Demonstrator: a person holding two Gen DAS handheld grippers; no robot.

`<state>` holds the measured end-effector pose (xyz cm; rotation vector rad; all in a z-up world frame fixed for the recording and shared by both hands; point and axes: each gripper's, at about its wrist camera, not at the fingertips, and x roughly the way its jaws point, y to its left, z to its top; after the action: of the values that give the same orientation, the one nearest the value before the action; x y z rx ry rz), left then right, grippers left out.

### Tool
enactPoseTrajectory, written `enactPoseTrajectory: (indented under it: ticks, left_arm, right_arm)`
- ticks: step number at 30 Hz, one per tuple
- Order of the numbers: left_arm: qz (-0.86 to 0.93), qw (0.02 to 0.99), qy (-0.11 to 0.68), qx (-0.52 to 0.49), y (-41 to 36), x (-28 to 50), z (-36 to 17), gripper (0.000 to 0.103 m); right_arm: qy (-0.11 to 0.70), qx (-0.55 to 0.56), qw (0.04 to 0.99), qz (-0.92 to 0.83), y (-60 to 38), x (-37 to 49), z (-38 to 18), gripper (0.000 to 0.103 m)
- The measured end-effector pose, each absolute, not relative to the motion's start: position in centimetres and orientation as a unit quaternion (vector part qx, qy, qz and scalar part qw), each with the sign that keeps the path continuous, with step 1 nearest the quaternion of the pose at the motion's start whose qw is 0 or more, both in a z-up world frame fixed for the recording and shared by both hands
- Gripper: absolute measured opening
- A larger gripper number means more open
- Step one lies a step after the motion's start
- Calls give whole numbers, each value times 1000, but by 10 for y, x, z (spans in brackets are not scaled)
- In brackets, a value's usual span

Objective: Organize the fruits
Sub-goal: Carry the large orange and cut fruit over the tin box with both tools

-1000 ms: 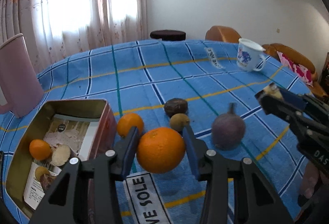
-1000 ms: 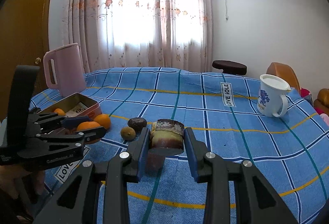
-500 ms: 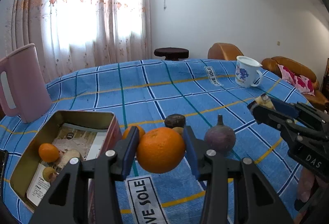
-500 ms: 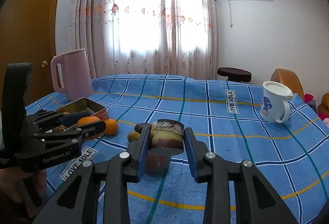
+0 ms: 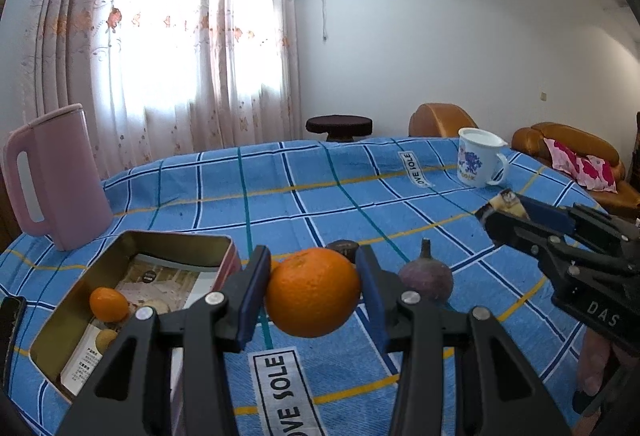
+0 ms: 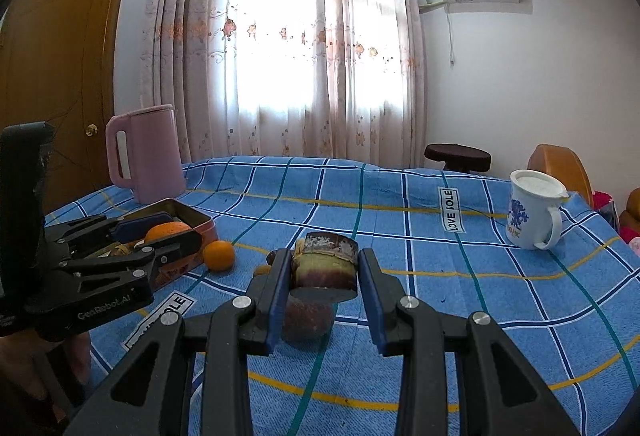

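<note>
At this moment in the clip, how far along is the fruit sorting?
Partly done. The tin box already holds a small orange and a couple of pale pieces. In hand: the left gripper is shut on a large orange, and the right gripper is shut on a brown cut piece. Left on the tablecloth: a purple fruit, a loose orange, and two small dark pieces.
</note>
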<state>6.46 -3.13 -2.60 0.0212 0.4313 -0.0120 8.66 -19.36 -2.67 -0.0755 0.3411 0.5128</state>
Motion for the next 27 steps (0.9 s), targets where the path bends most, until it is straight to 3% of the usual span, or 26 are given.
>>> enactPoseTrajectory:
  ticks: [27]
  left_arm:
    - [4, 984, 176, 9, -29, 48, -20, 46]
  right_arm:
    - [154, -44, 953, 259, -187, 83, -24, 36]
